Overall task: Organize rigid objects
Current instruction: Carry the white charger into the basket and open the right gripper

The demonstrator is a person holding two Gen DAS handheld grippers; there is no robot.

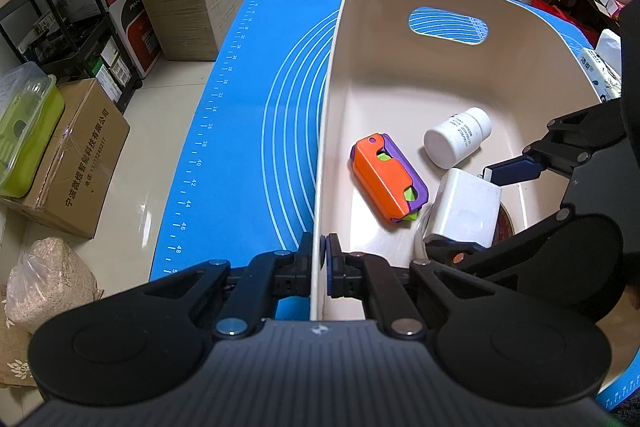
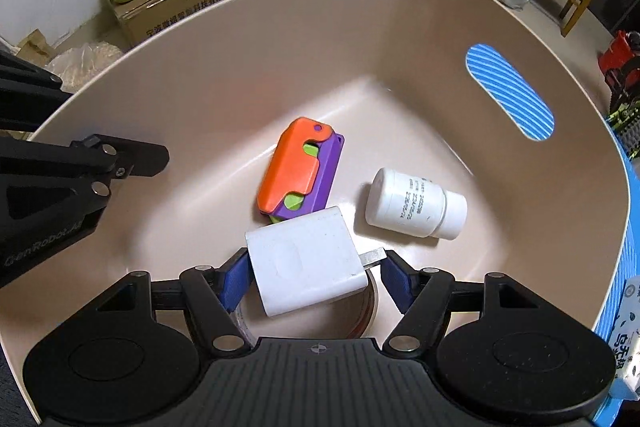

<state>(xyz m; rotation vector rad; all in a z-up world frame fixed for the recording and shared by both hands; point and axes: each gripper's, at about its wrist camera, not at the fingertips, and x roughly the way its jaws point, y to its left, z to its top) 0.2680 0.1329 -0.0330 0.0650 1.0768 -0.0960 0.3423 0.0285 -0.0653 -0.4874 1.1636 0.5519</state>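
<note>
Left wrist view: the left gripper (image 1: 320,251) is pinching the bin (image 1: 344,39) wall at lower centre, fingers nearly together. Right of it, inside, the toy (image 1: 386,179), bottle (image 1: 456,137) and charger (image 1: 466,209) are lying. The right gripper (image 2: 314,277) is straddling the charger, fingers wide, whether gripping I cannot tell.

My tongs (image 2: 314,277) are matt black plastic with blue pads. The beige bin (image 2: 360,39) looks smooth, slightly glossy plastic. The white charger (image 2: 304,263) and bottle (image 2: 412,207) are smooth plastic; the blue mat (image 1: 240,131) is matt.
</note>
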